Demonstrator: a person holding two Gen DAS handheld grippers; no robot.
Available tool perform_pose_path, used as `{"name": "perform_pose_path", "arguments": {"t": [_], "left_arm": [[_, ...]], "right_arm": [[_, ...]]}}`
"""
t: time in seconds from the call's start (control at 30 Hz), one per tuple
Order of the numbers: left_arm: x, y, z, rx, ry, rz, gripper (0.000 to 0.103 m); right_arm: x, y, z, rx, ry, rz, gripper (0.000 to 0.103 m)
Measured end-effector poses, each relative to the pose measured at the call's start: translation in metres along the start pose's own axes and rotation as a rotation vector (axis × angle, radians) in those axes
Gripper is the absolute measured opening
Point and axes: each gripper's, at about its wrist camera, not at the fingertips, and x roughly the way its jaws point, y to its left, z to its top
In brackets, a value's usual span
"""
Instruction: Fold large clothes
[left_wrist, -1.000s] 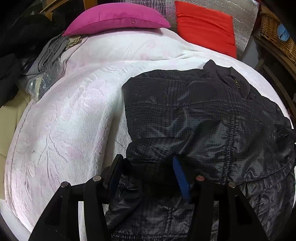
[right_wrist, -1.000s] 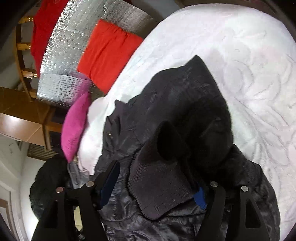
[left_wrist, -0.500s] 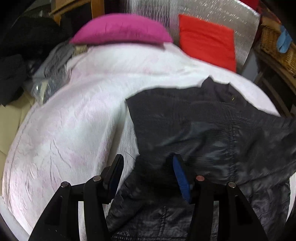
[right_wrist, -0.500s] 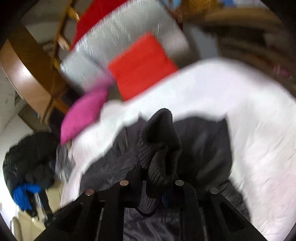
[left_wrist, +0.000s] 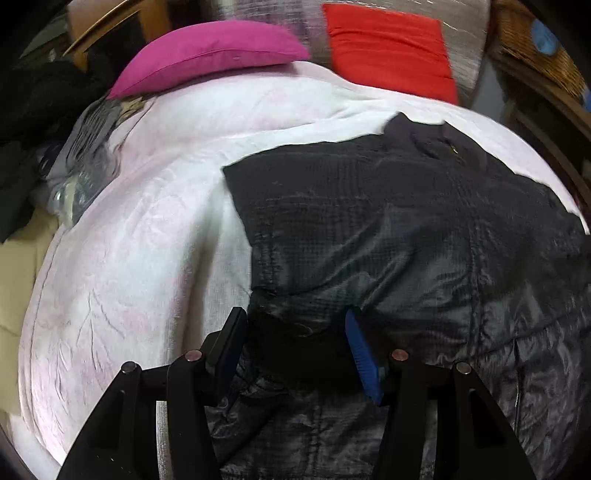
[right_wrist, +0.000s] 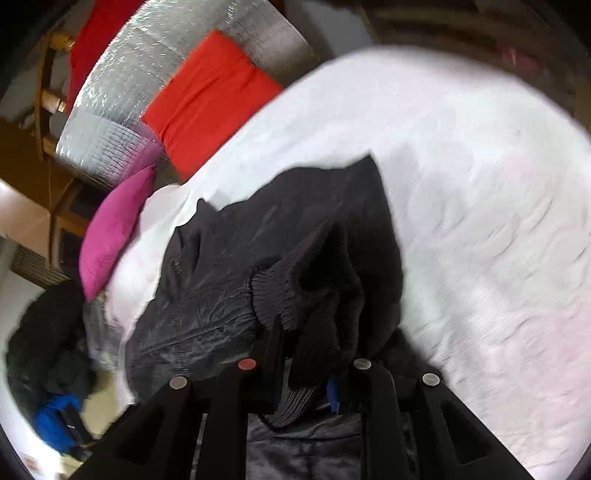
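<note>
A large shiny black jacket (left_wrist: 388, 229) lies spread on a white bedspread (left_wrist: 140, 229), collar toward the pillows. My left gripper (left_wrist: 295, 347) is open, its jaws apart over a raised fold at the jacket's near left edge. My right gripper (right_wrist: 306, 369) is shut on the jacket's ribbed knit cuff (right_wrist: 284, 291) and holds the sleeve up over the jacket body (right_wrist: 207, 295).
A magenta pillow (left_wrist: 210, 51) and a red cushion (left_wrist: 388, 44) lie at the head of the bed against a silver foil panel (right_wrist: 122, 92). Dark clothes (left_wrist: 29, 122) and a plastic bag (left_wrist: 81, 177) pile at the left edge. A wicker basket (left_wrist: 535, 48) stands at the right.
My right gripper closed on the ribbed cuff and swung the sleeve across the jacket. My left gripper stayed open at the jacket's near edge; the view shifted slightly.
</note>
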Motion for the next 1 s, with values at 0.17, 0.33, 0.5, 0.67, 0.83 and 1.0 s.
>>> {"name": "perform_pose_path", "arguments": {"t": [0.17,0.33,0.5,0.67,0.83,1.0], "left_arm": [[0.002,-0.013,-0.008,0.085,-0.005,0.051,0.057],[0.004,-0.022,-0.013,0.144,-0.026,0.090,0.057],[0.002,-0.020,-0.013,0.142,-0.033,0.086,0.057],[0.000,-0.026,-0.018,0.152,-0.045,0.095,0.057],[-0.001,-0.029,-0.021,0.160,-0.053,0.099,0.057],[-0.002,-0.028,-0.020,0.167,-0.060,0.092,0.057]], "right_arm": [[0.002,0.006,-0.002,-0.015,0.008,-0.053,0.021],[-0.011,0.012,0.008,0.004,-0.036,-0.080,0.030],[-0.065,0.025,0.001,-0.070,-0.335,-0.140,0.085],[-0.065,0.060,-0.011,-0.226,-0.346,-0.013,0.082],[-0.016,0.079,-0.025,-0.336,-0.192,-0.102,0.072],[0.030,0.066,-0.028,-0.310,-0.062,-0.243,0.067]]}}
